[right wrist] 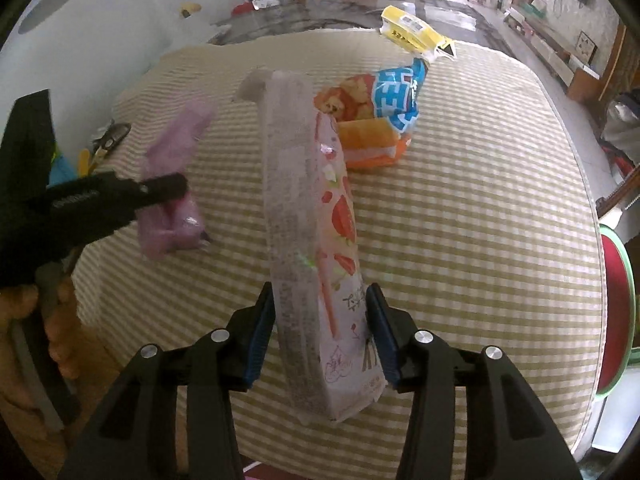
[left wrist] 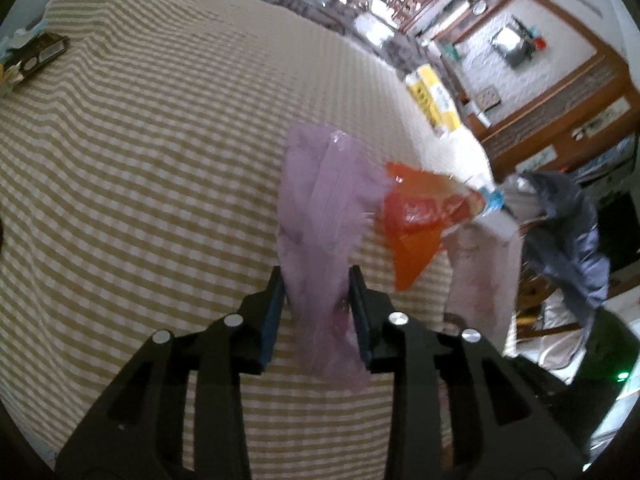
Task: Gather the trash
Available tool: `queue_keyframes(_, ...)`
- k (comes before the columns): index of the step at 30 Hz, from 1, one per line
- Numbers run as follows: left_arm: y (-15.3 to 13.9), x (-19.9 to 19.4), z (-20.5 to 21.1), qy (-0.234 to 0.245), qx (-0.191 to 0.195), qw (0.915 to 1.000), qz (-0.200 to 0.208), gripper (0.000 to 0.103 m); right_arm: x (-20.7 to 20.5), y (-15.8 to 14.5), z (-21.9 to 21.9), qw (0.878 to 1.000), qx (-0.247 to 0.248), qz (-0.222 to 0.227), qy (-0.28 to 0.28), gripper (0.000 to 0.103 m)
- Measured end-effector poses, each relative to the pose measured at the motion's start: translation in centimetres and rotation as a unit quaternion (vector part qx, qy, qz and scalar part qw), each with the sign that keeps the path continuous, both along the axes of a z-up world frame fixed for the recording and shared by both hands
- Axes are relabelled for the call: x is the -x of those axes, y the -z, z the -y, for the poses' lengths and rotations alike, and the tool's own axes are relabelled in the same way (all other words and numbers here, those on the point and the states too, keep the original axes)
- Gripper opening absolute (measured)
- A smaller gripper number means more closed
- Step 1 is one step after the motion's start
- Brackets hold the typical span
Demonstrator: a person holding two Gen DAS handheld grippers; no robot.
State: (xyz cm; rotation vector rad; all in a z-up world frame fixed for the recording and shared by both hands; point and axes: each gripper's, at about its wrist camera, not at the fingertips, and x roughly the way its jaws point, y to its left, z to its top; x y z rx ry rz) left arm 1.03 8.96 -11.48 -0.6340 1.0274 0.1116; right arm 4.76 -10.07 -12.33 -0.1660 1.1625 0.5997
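I am working over a round counter draped in a beige-and-white checked cloth, soft enough to ripple at the near edge.

Largest of the trash is the long pink snack box, printed with strawberries. My right gripper has its jaws clamped on the box's near end, so the thin cardboard stands out over the cloth, lifted clear, I judge, for carrying off.

Next is the orange and blue snack bag, crinkled glossy film lying flat toward the far edge, not yet collected. Beyond it, at the far edge itself, lies a yellow packet, also untouched.

Smaller again is the purple plastic wrapper, limp, translucent and creased. My left gripper has its jaws closed on the wrapper's lower part, and the film flops above and below the pinch, off the cloth near the left edge.

A dark flat device rests at the far left edge; I cannot tell what it is.
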Motion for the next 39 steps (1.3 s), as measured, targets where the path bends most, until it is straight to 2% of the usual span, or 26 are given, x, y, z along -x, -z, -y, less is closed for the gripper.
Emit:
queue_keyframes(3, 0.6, -0.5, 1.0, 0.007, -0.011, 0.9998, -0.012, 0.045, 0.2, 0.3, 0.2, 1.000, -0.006, 0.003, 0.001, 0.055)
queue_keyframes(6, 0.7, -0.8, 1.3, 0.004, -0.022, 0.9997, -0.013, 0.057, -0.2, 0.8, 1.1, 0.999, -0.030, -0.016, 0.018, 0.061)
queue_keyframes(11, 0.4, -0.9, 1.3, -0.005, -0.040, 0.9991, -0.011, 0.058, -0.7, 0.0, 2.2, 0.996, -0.081, -0.027, 0.037, 0.062)
queue_keyframes(16, 0.0, -1.0, 1.2, -0.007, -0.062, 0.9981, -0.005, 0.058, -0.6, -0.1, 1.8, 0.996, -0.079, -0.021, 0.032, 0.063)
queue_keyframes(22, 0.1, -1.4, 1.1, -0.008, -0.062, 0.9981, -0.006, 0.058, 0.0, -0.1, 1.9, 0.996, -0.081, -0.022, 0.034, 0.068)
queue_keyframes(26, 0.3, -1.6, 1.2, -0.012, -0.062, 0.9980, -0.008, 0.059, 0.1, -0.2, 1.8, 0.996, -0.087, -0.020, 0.026, 0.068)
queue_keyframes(29, 0.4, -1.6, 1.2, -0.015, -0.061, 0.9980, -0.010, 0.066, 0.3, -0.5, 1.7, 0.995, -0.093, -0.014, 0.021, 0.068)
queue_keyframes(39, 0.8, -1.7, 1.5, -0.013, -0.066, 0.9976, -0.014, 0.066, 0.7, -0.5, 1.2, 0.994, -0.103, -0.021, 0.009, 0.069)
